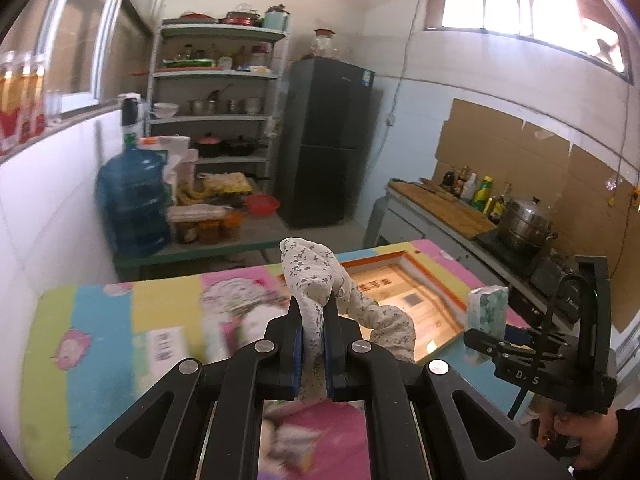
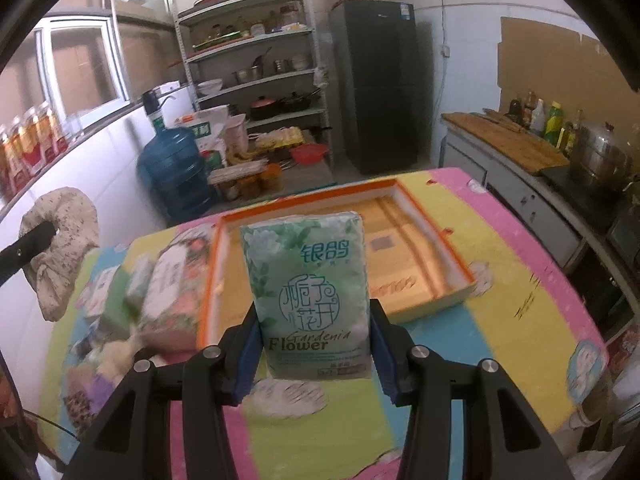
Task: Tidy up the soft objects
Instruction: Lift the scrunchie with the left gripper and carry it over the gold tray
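Printed on the tissue pack (image 2: 310,296): teal Chinese characters at top, a round emblem of more characters in the middle, then "Gardenia Flower" in Latin letters near the bottom; smaller print below too fine to read. Clamped upright between the blue pads of the right gripper (image 2: 316,316), label facing the camera, lifted clear of the table (image 2: 520,320). Seen edge-on from the left wrist view as a narrow teal-patterned block (image 1: 489,312) in that gripper (image 1: 486,340), with a hand (image 1: 580,436) on the handle at lower right.

Pinched tight in the left gripper (image 1: 313,344): a speckled white cloth (image 1: 316,276), bunched above the pads (image 1: 297,344) and trailing off to the right, also off the table. From the right wrist view, the same cloth (image 2: 60,248) hanging at far left, over the table's left edge.

On the tabletop, a colourful cartoon-print cover. Shallow orange-rimmed tray (image 2: 436,232) toward the far right part of the table, beyond the tissue pack; gold lettering on its near wall too blurred to read. More patterned packs (image 2: 160,292), blurred, just left of the tray. Bare cover along the near edge and right side.

Beyond the far edge: blue water jug (image 2: 176,168), metal shelving (image 2: 256,64), dark fridge (image 2: 380,80).
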`<state>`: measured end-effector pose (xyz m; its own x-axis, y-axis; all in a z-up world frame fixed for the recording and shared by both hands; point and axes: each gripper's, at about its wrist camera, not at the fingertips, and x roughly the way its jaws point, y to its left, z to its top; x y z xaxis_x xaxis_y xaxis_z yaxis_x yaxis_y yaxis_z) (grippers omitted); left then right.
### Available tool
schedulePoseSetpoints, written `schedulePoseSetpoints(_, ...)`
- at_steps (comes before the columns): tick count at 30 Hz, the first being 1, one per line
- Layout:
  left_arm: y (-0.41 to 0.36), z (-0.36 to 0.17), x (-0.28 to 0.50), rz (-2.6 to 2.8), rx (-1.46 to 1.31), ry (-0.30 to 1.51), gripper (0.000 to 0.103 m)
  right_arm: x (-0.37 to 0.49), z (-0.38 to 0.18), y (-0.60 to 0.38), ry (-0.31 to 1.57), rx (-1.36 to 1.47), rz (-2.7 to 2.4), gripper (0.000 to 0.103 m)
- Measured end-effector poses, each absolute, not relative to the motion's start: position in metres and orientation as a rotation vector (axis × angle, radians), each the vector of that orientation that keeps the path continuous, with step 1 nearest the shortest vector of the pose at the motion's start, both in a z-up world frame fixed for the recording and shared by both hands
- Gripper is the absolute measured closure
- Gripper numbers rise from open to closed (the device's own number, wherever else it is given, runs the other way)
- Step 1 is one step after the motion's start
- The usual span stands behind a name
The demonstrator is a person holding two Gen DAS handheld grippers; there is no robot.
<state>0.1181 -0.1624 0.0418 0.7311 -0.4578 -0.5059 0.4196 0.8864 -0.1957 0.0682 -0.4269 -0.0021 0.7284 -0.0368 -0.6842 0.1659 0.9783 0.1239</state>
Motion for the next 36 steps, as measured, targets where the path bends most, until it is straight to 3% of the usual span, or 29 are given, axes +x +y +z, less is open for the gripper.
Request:
schedulePoseSetpoints(16,-0.285,-0.017,0.206,-0.372,-0.066,0.715,0.096,0.160,-0.025,-0.499,0.813,0.157,-0.057,0.053)
schedulePoseSetpoints(36,-0.316,-0.089,0.248,-0.264,-0.069,0.874,0.096,0.219,-0.085,-0.516,0.955,0.149,0.036,0.053)
